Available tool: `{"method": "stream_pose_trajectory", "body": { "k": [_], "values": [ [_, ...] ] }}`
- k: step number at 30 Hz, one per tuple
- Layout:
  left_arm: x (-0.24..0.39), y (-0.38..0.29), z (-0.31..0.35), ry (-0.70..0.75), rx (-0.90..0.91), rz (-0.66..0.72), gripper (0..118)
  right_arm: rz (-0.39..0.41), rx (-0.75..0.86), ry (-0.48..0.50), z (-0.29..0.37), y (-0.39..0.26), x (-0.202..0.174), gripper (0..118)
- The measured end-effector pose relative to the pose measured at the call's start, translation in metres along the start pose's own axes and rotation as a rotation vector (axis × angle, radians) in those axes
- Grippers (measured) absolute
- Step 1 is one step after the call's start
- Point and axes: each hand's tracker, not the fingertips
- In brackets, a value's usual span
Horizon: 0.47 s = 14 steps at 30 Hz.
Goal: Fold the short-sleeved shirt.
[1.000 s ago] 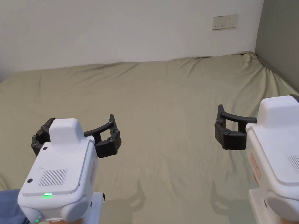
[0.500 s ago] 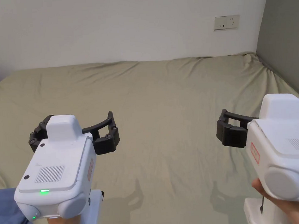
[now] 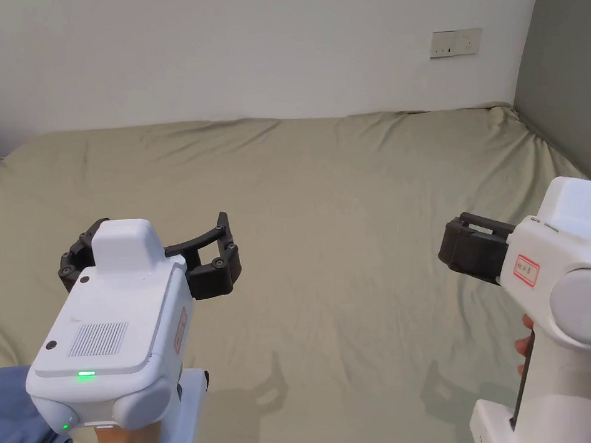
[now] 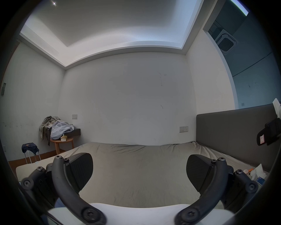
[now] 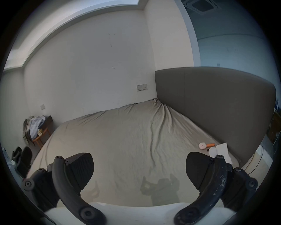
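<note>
at far left a bunched blue cloth (image 3: 15, 421), probably the shirt, lies on the bed (image 3: 348, 184) by our left wrist. our left tool (image 3: 147, 269) hovers wide open, empty. our right tool (image 5: 139, 170), tilted, is open and empty too. grabbing that heap blind could pinch several layers and fold it crooked.
</note>
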Motion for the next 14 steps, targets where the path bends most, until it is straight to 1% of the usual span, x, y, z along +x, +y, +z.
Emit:
{"method": "stream_pose_trajectory", "body": {
  "k": [1, 3, 7, 9, 12, 14],
  "values": [
    [-0.0001, -0.0005, -0.0001, 0.000, 0.003, 0.000, 118, 0.024, 0.013, -0.025, 0.0001, -0.0010, -0.0018, 118],
    [-0.0001, -0.0005, 0.0000, 0.003, 0.003, -0.004, 118, 0.044, 0.029, -0.026, 0.0004, -0.0036, -0.0021, 118],
    [0.0000, -0.0008, 0.0003, 0.005, 0.000, -0.001, 118, 0.063, 0.058, 0.012, 0.0000, -0.0050, 0.0003, 118],
    [-0.0001, -0.0020, 0.0005, 0.004, 0.000, 0.001, 118, 0.081, 0.072, -0.010, -0.0002, -0.0051, -0.0009, 118],
    [0.0000, -0.0025, 0.0008, 0.005, 0.000, -0.001, 118, 0.100, 0.063, -0.019, -0.0013, -0.0043, -0.0012, 118],
    [0.0004, -0.0022, 0.0008, 0.005, -0.001, 0.000, 118, 0.097, 0.066, -0.016, -0.0026, -0.0056, 0.0003, 118]
  ]
}}
